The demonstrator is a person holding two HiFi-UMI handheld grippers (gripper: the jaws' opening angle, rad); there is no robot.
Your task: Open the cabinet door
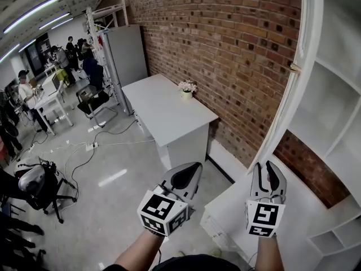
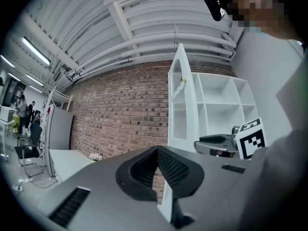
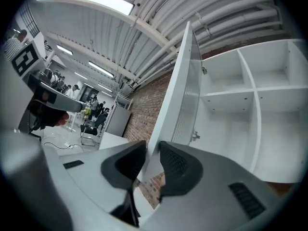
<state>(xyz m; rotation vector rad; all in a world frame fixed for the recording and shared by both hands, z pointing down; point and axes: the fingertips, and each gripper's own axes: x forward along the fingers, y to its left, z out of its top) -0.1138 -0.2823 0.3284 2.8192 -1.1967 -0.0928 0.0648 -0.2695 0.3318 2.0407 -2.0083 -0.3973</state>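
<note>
At the free edge of the cabinet door [image 3: 180, 95], our right gripper [image 3: 151, 147] clamps it; our left gripper [image 2: 157, 149] is closed, empty.

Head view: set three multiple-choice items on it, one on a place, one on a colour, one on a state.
1. Where does the flower pot stand?
A. on the floor
B. on the table
C. inside the cabinet

2. What colour is the door?
A. white
B. brown
C. black

3. The door is
A. shut
B. open
C. lying on the floor

Answers:
1 B, the pot sits on the tabletop, next to the brick wall.
2 A, the door is white, like the shelves.
3 B, the door stands swung out and the shelves behind it are in plain sight.
</note>
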